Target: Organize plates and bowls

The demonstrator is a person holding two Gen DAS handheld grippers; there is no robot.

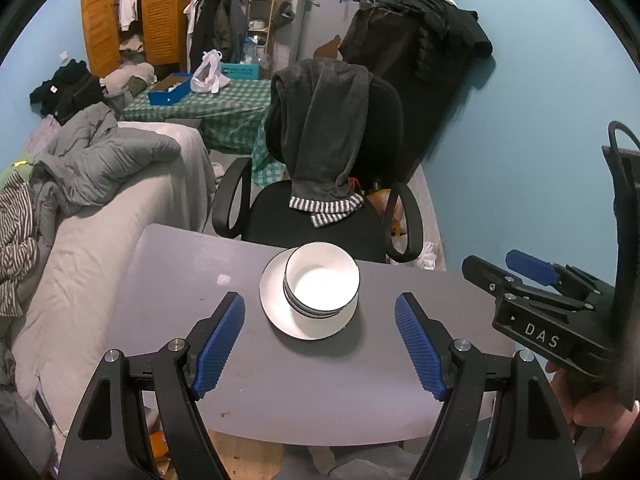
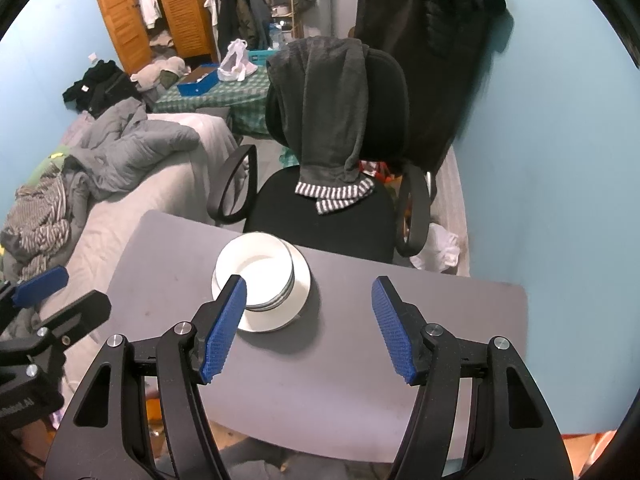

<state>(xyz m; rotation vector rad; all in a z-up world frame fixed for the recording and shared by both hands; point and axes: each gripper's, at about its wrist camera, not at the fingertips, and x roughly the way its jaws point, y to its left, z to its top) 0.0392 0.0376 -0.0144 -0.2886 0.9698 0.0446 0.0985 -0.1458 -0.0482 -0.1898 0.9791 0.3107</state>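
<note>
A stack of white bowls (image 1: 322, 285) sits on a white plate (image 1: 276, 304) near the far edge of the grey table (image 1: 180, 280). My left gripper (image 1: 320, 312) hovers open just in front of the stack, nothing between its blue pads (image 1: 218, 348). In the right wrist view the same bowls (image 2: 256, 272) and plate (image 2: 300, 280) lie left of centre, partly behind the left blue pad (image 2: 224, 328). My right gripper (image 2: 308, 296) stands open over the bare table (image 2: 400, 380), empty. The right gripper (image 1: 532, 268) also shows at the right edge of the left wrist view.
A black office chair (image 1: 320, 208) draped with a dark garment (image 1: 320, 132) stands just beyond the table. A grey bed (image 1: 100, 220) with a crumpled duvet runs along the left. The blue wall (image 1: 540, 140) is on the right. The left gripper's body (image 2: 40, 320) shows at the left edge.
</note>
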